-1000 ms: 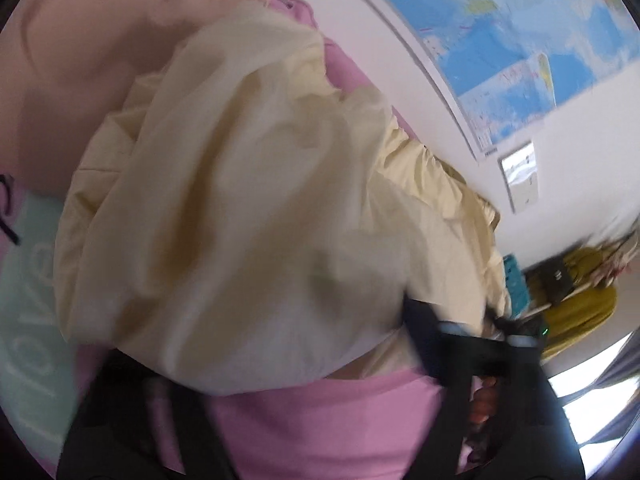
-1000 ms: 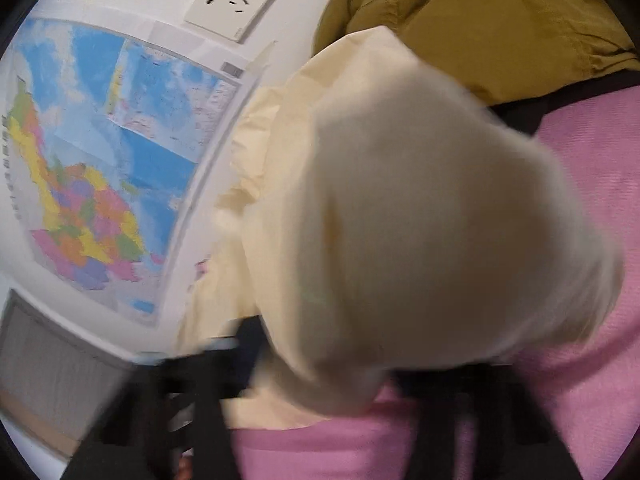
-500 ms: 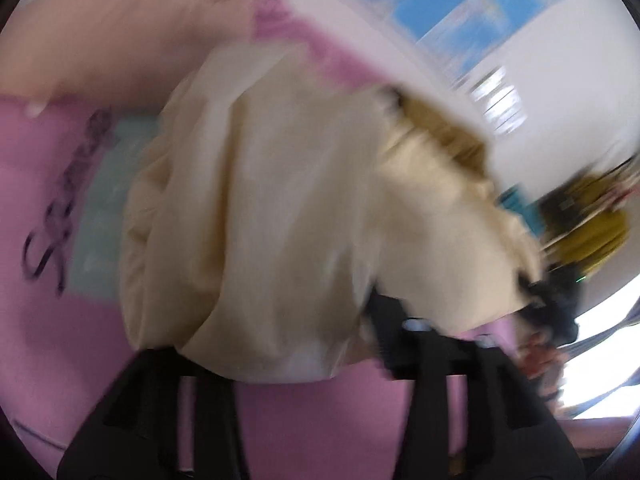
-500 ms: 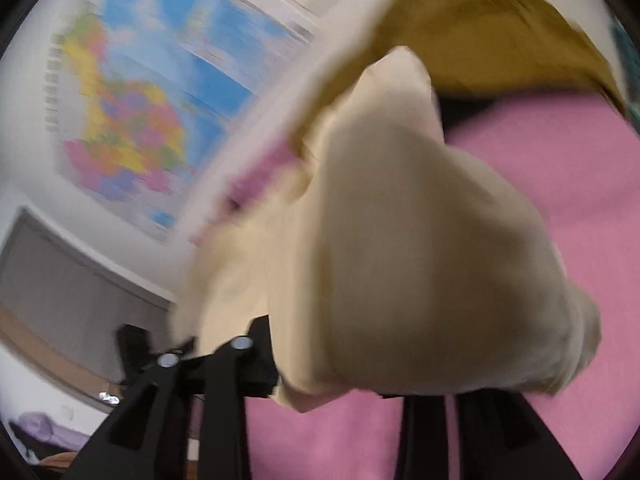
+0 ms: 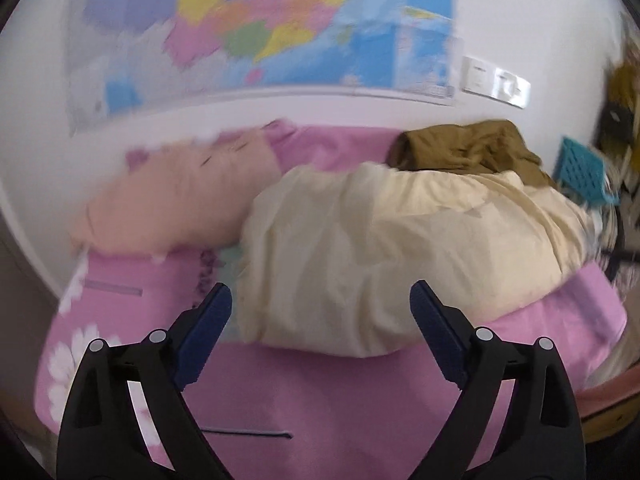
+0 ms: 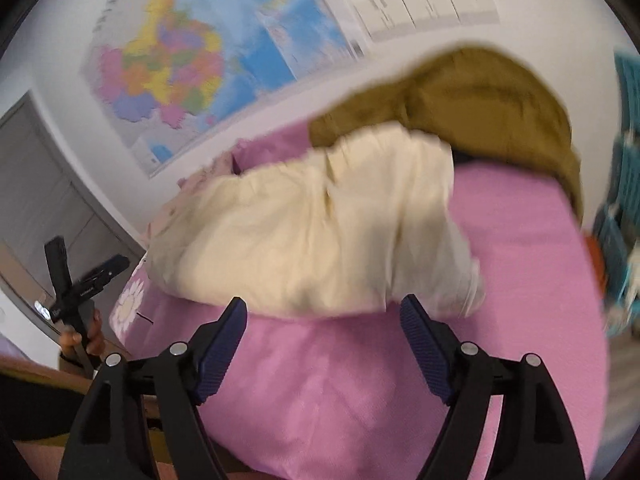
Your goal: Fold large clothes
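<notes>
A cream garment (image 5: 392, 248) lies bunched in a long roll on the pink bed sheet (image 5: 320, 400). It also shows in the right wrist view (image 6: 312, 232). My left gripper (image 5: 320, 312) is open and empty, just in front of the garment's near edge. My right gripper (image 6: 324, 320) is open and empty, at the near edge of the garment's other end. An olive-brown garment (image 5: 464, 148) lies behind the cream one by the wall, and shows in the right wrist view (image 6: 472, 96). My left gripper shows at the left edge of the right wrist view (image 6: 76, 288).
A peach pillow (image 5: 180, 200) lies left of the cream garment. A map (image 5: 256, 28) and wall sockets (image 5: 496, 84) are on the white wall behind the bed. A teal basket (image 5: 584, 172) stands at the right. A grey door (image 6: 44, 184) is at the left.
Both grippers have let go of the cream garment and pulled back. The garment, held up close to the cameras before, now lies on the bed.
</notes>
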